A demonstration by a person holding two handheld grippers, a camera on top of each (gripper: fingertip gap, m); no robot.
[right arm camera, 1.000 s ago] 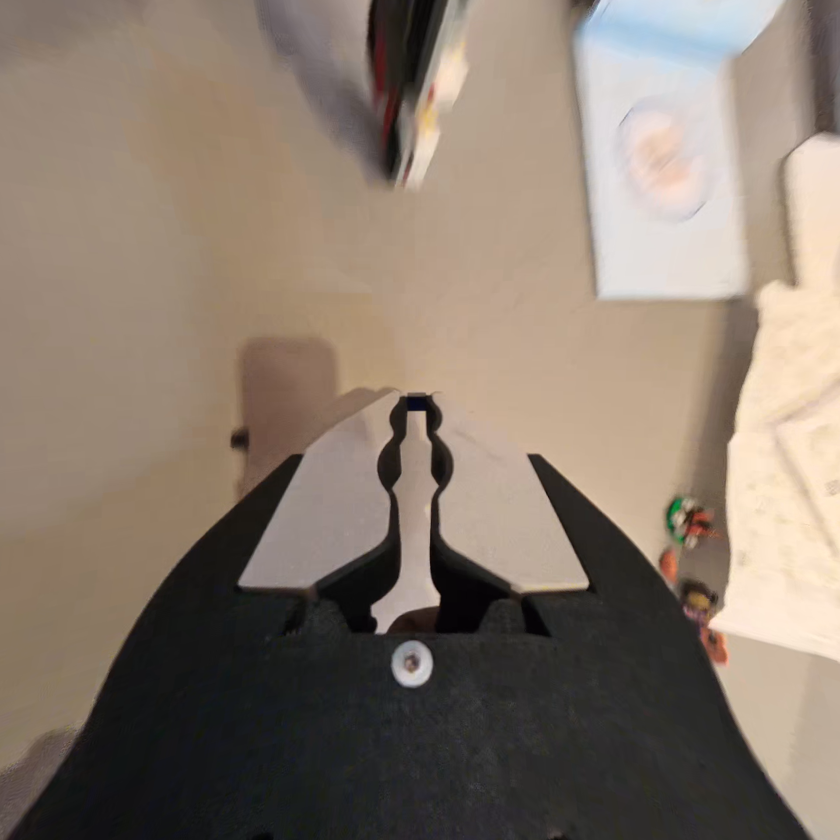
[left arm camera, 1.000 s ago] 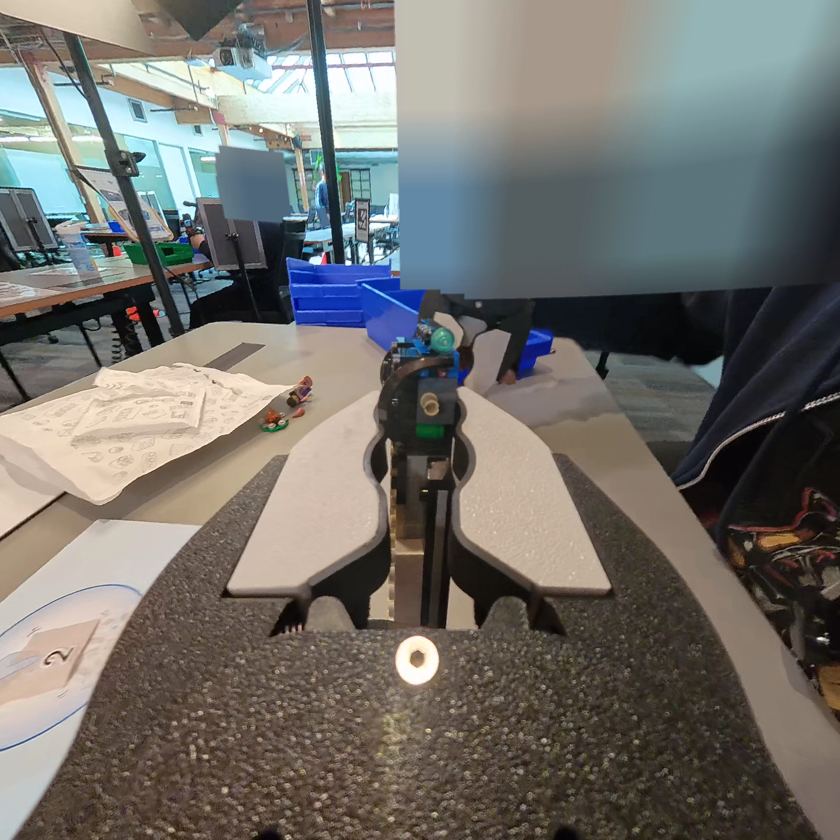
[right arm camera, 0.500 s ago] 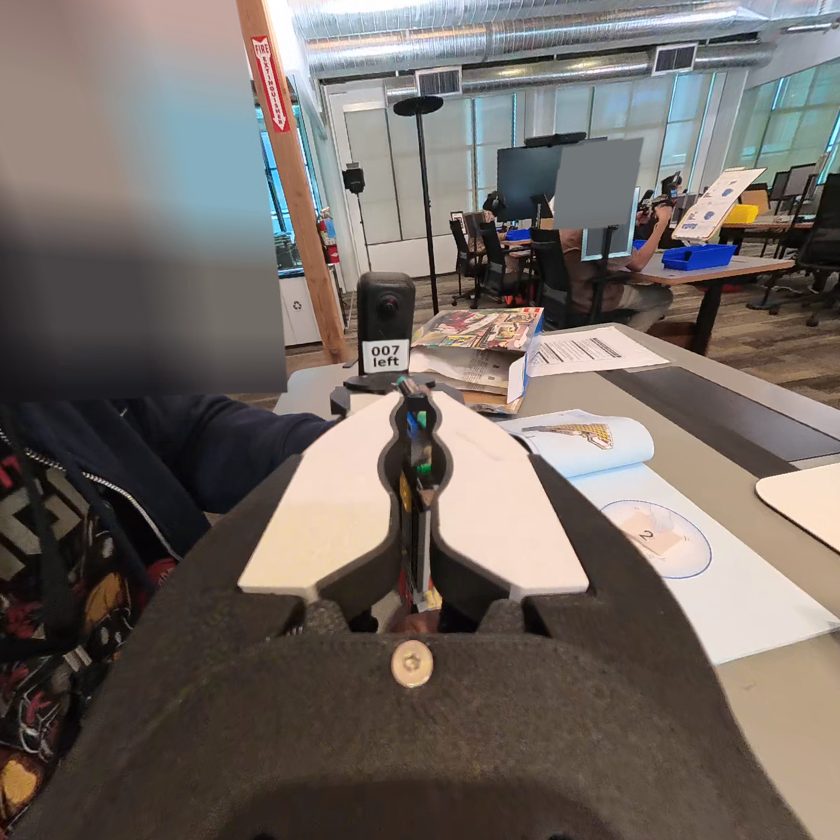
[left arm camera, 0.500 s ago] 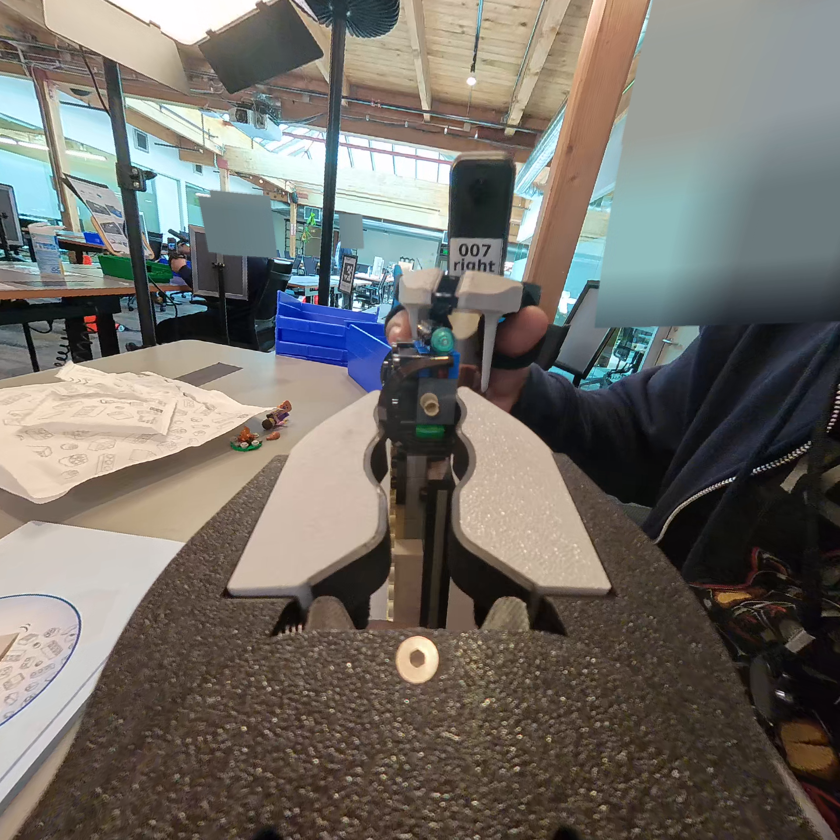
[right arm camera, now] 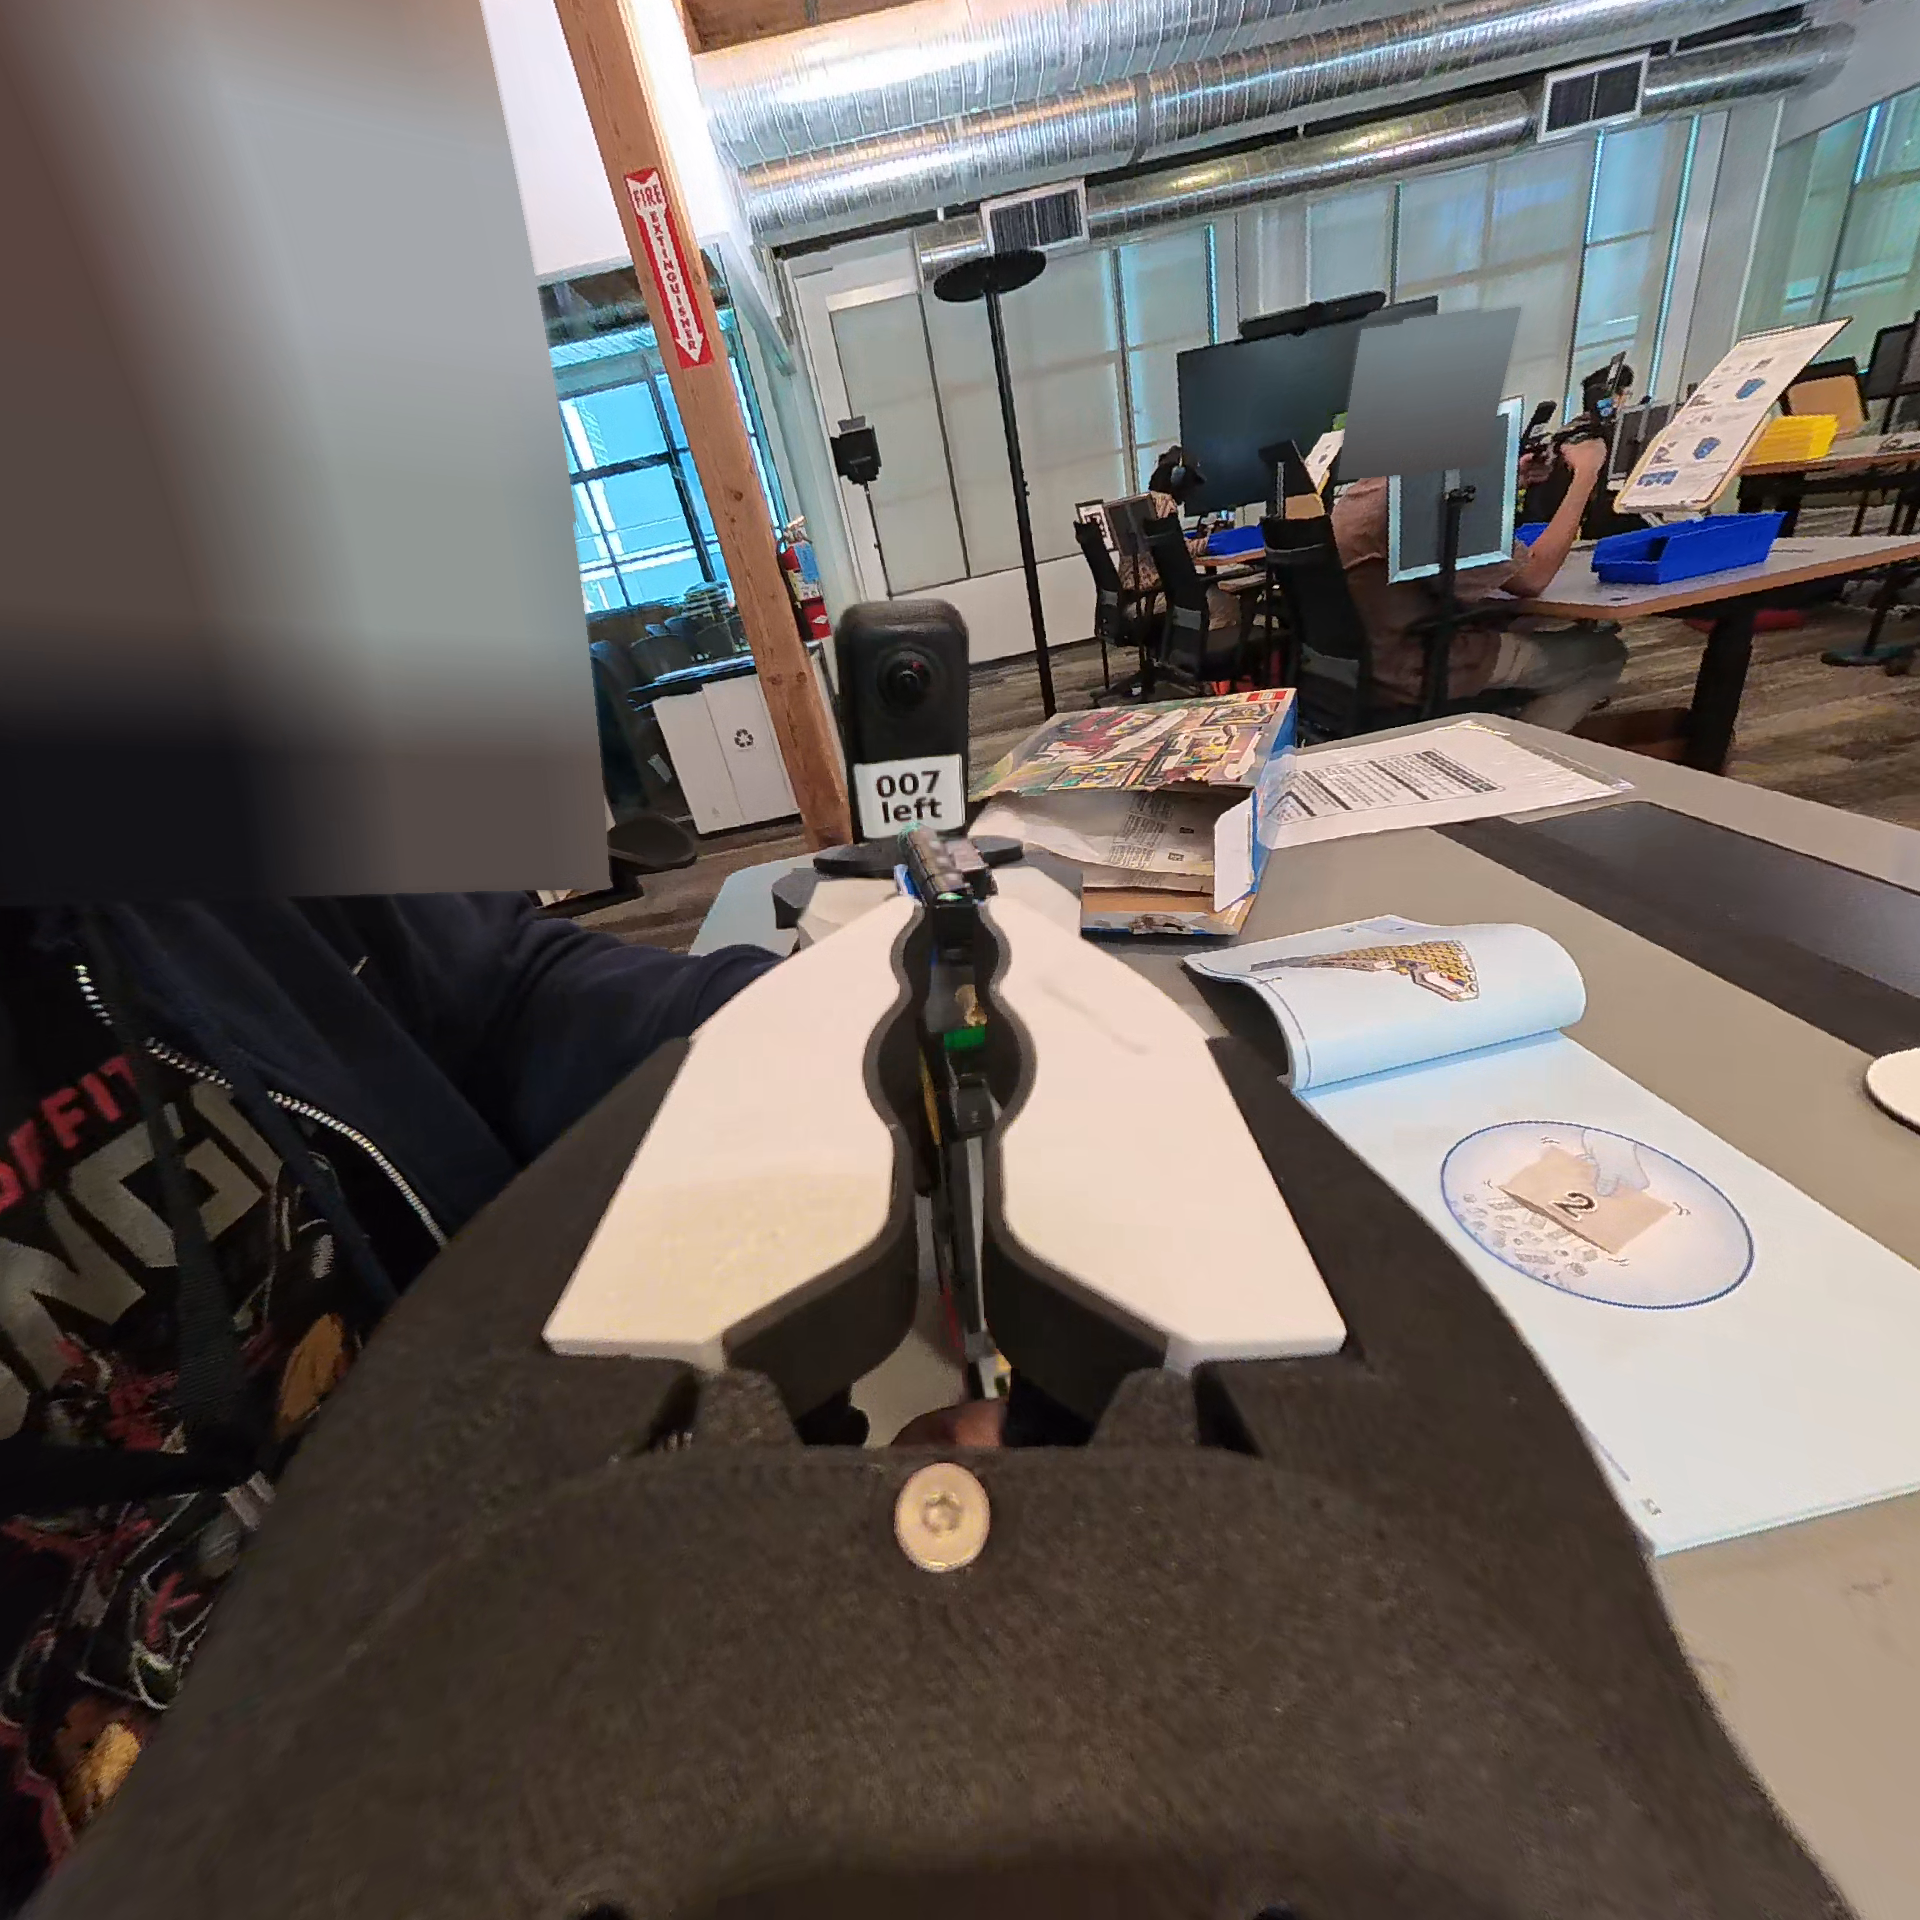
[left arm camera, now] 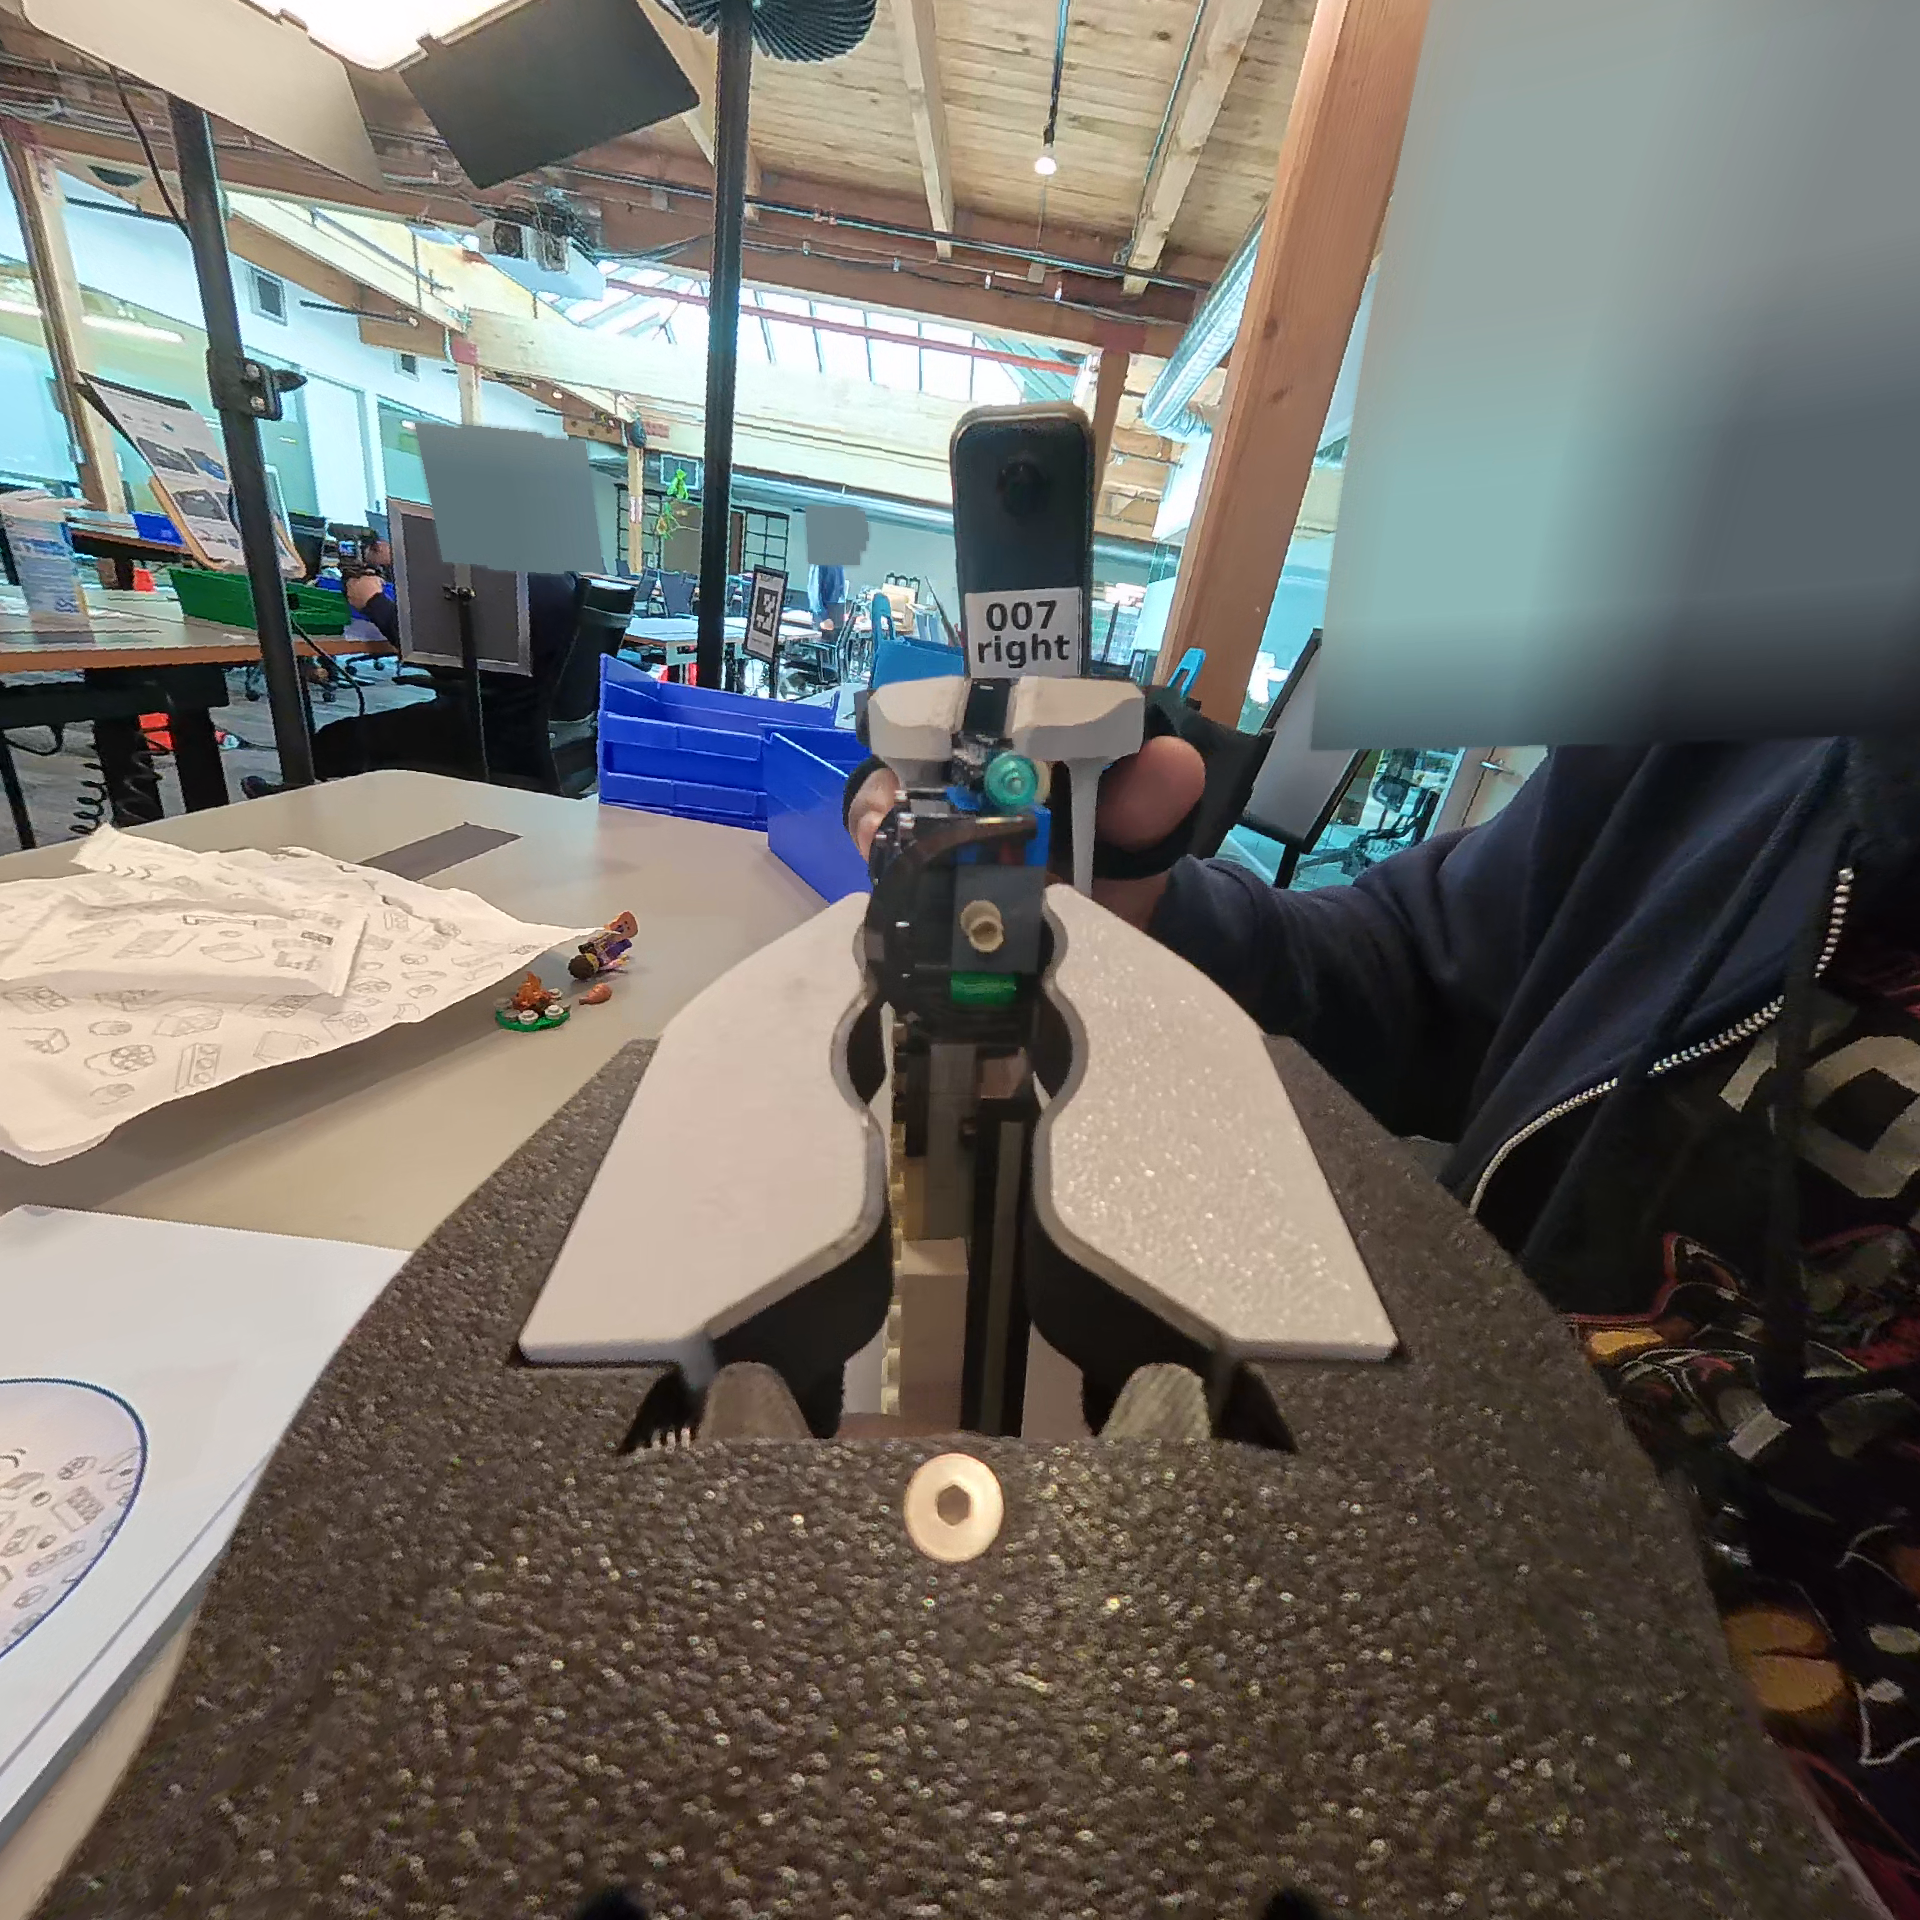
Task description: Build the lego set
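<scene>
A dark brick-built model (left arm camera: 961,935) with blue, green and teal pieces stands upright at frame centre, clamped between both grippers' fingers.

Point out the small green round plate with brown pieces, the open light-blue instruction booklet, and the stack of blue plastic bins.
Green round plate (left arm camera: 532,1016): left wrist view, its front rim.
Instruction booklet (right arm camera: 1455,1023): right wrist view, curled upper page.
Blue bins (left arm camera: 686,743): left wrist view, front wall.
</scene>
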